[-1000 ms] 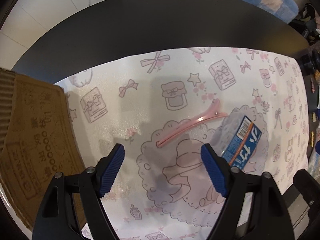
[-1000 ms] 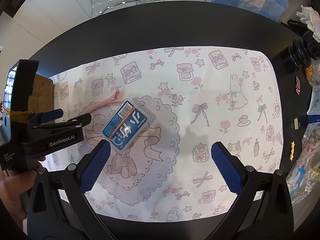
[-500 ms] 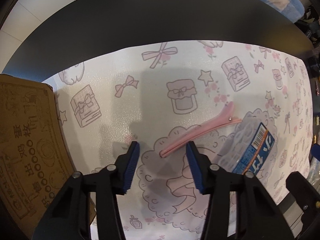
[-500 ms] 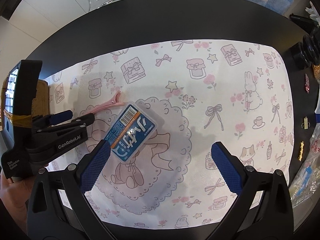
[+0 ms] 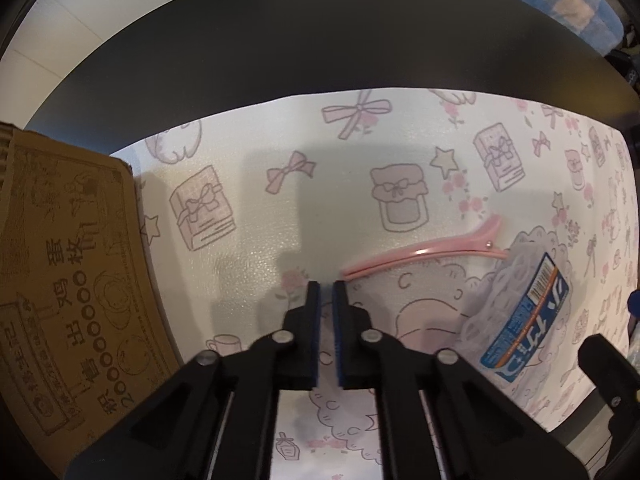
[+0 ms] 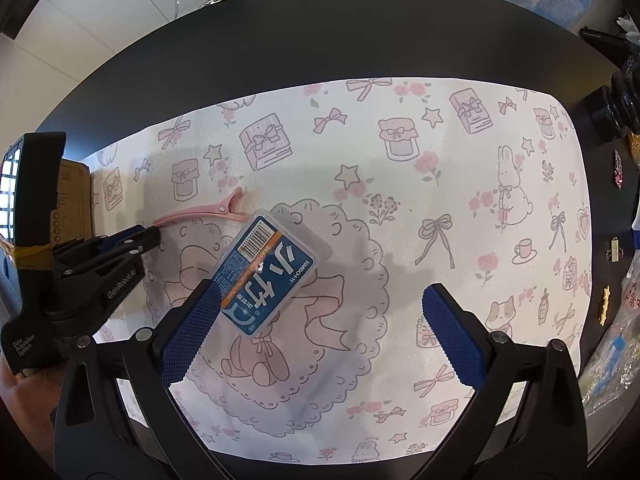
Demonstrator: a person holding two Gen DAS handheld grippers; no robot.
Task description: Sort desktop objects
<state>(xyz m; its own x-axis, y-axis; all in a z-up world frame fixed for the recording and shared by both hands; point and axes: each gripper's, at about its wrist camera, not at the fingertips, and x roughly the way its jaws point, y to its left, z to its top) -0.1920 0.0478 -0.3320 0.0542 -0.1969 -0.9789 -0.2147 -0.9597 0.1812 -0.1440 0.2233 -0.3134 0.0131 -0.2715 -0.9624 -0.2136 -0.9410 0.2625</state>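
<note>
Two grippers over a pink-and-white printed mat on a black table.

Only real container here is a clear plastic case with a blue label, lid closed, lying flat and tilted just left of center in the right wrist view. In the left wrist view the same case sits at the right edge, and you can see through its clear part to a pale jumbled filling; can't tell what exactly. A cardboard box with printed characters fills the lower left of that view; only its outside shows.

The pink hair clip lies flat on the mat, its hinge end right beside the case's upper corner.

Left gripper: jaws clenched together on nothing, blue pads nearly touching, tips right next to the clip's thin end, which lies outside them. The right wrist view confirms it from the side, left gripper at mid left, closed, tip by the clip.

Right gripper: jaws released and spread wide, nothing between the pads, its left finger overlapping the case's lower corner in frame.

Only the right wrist view shows the clutter along the right edge: black cylindrical objects, a small binder clip, crinkly plastic bags. It also catches a bit of the person's hand at lower left.
</note>
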